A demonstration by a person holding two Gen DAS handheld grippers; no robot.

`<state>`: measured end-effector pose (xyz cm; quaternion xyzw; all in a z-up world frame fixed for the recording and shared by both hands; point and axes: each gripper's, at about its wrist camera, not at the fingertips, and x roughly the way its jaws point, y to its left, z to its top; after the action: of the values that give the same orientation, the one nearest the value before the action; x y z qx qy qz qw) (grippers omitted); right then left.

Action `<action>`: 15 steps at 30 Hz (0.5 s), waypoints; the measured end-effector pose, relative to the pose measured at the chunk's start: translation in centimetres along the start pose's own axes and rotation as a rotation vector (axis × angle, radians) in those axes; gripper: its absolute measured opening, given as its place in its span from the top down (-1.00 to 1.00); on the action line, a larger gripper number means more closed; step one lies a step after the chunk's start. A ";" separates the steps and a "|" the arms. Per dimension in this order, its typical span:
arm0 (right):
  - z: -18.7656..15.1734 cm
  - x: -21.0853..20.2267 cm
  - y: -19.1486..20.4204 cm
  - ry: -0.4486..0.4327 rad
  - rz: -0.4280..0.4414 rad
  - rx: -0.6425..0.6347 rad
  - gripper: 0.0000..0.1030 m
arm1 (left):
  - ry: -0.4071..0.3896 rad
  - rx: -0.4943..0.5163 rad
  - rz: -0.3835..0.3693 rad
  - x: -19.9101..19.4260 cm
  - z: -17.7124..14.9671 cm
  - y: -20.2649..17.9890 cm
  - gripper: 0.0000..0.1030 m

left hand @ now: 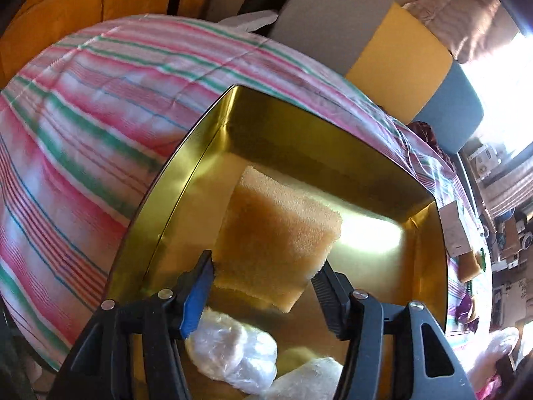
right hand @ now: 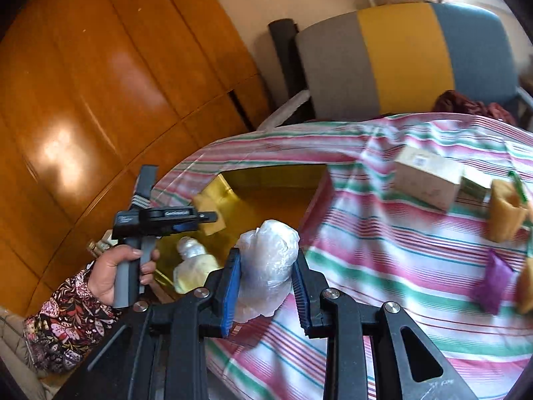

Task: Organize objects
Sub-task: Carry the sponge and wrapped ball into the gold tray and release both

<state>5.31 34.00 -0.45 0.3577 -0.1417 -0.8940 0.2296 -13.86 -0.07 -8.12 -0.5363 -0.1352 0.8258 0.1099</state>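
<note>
No legible text or labels anywhere

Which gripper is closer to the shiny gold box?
Left. The left gripper hangs right over the gold box, with a yellow sponge between its fingers. The right gripper is beside the box, over the striped cloth, squeezing a plastic bag.

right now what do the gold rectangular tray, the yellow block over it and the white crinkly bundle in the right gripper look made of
Gold rectangular tray: probably thin sheet metal, glossy; its walls mirror light and have folded corners.
Yellow block: seems foam sponge; matte, open-pored surface.
White crinkly bundle: thin translucent plastic film, wrinkled and shiny, between the right gripper's pads; its contents are hidden.
</note>
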 end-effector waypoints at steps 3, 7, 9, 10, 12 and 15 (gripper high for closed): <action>-0.1 1.5 1.3 0.030 0.010 -0.025 0.42 | 0.006 -0.025 -0.037 -0.5 -0.4 0.4 -0.18; 0.0 3.7 2.7 0.060 0.031 -0.050 0.41 | -0.012 -0.014 -0.034 -1.1 -0.8 0.3 -0.21; 0.1 4.6 3.3 0.065 0.043 -0.055 0.41 | -0.024 0.000 -0.017 -1.6 -1.0 0.3 -0.26; 0.2 4.9 3.5 0.067 0.045 -0.056 0.41 | -0.036 0.004 -0.013 -1.9 -1.0 0.2 -0.28; 0.4 5.8 3.9 0.079 0.045 -0.055 0.41 | -0.060 0.004 -0.013 -2.6 -1.0 0.1 -0.28; 0.9 7.2 4.3 0.091 0.055 -0.045 0.41 | -0.100 -0.038 -0.015 -3.8 -1.3 0.6 -0.28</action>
<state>1.42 26.78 -2.14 0.3887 -0.1208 -0.8731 0.2684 -11.16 -1.69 -5.60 -0.4955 -0.1601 0.8480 0.0990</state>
